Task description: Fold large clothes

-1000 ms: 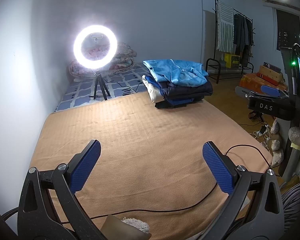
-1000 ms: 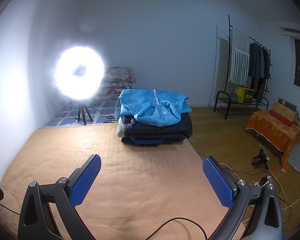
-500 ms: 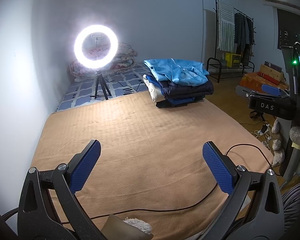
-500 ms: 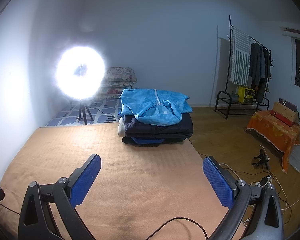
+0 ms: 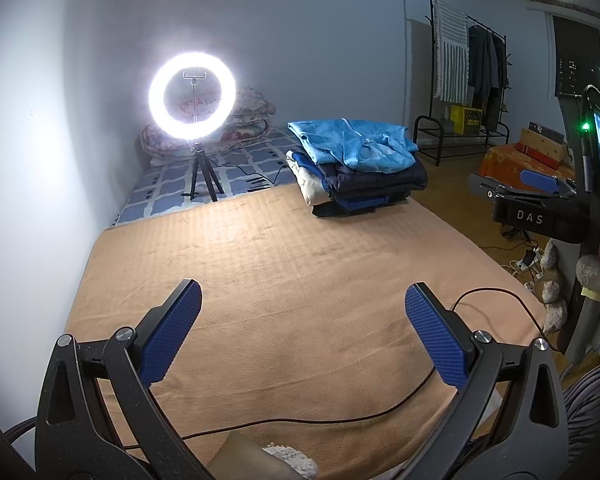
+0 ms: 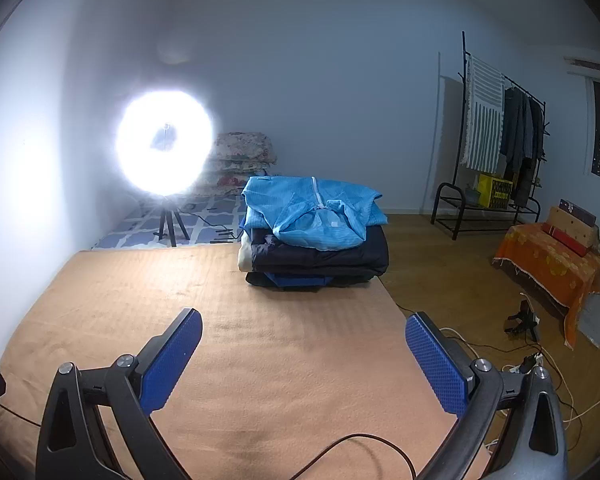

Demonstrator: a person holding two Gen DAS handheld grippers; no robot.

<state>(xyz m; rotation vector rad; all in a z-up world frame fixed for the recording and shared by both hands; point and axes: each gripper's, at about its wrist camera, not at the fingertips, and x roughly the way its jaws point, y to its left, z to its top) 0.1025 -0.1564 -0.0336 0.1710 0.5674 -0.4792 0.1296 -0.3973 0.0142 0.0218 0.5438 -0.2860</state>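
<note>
Right wrist view: both hand-held grippers, left (image 5: 302,328) and right (image 6: 303,354), gape empty; grabbing the blue garment (image 6: 314,216) one-sided risks toppling the stack (image 6: 316,258).

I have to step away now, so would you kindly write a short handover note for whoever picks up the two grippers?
Left gripper: jaws open, empty, above the tan blanket.
Right gripper: jaws open, empty, above the same blanket.
Clothes: a folded stack sits at the blanket's far right corner, the light blue garment on top and dark ones under it.
Done: the stack looks folded.
Left: no unfolded garment shows on the blanket; I cannot tell whether more are waiting out of view. A cable lies across the near edge, so mind it.
</note>
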